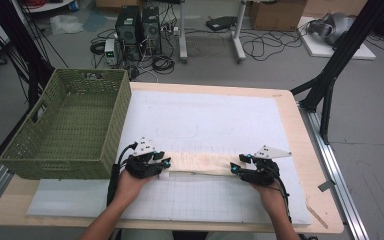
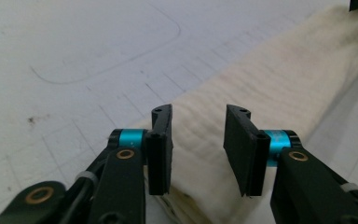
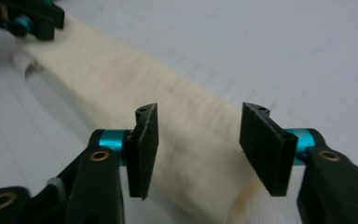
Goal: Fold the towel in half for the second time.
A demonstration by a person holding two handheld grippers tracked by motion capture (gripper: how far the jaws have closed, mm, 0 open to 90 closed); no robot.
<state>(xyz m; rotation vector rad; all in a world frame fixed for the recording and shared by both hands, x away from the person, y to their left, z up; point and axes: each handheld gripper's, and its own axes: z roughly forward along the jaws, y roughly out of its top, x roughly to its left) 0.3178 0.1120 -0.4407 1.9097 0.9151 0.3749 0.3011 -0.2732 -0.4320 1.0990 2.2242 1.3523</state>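
A long folded cream cloth [image 1: 200, 164] lies flat across the near part of the white mat [image 1: 205, 115]. My left gripper [image 1: 165, 164] sits at the cloth's left end and my right gripper [image 1: 235, 169] at its right end. In the left gripper view the jaws [image 2: 198, 116] stand apart over the cloth [image 2: 270, 88], with the pads clear of it. The right gripper view has its own jaws [image 3: 200, 112] spread wide above the cloth [image 3: 121, 74], again without pressing on it. The left gripper [image 3: 23, 21] appears far off at that view's top left.
A green woven basket [image 1: 115, 125] stands at the table's left, close to my left hand. The mat covers most of the wooden table [image 1: 300, 150]. Beyond the far edge are computers, cables and black stand legs on the floor.
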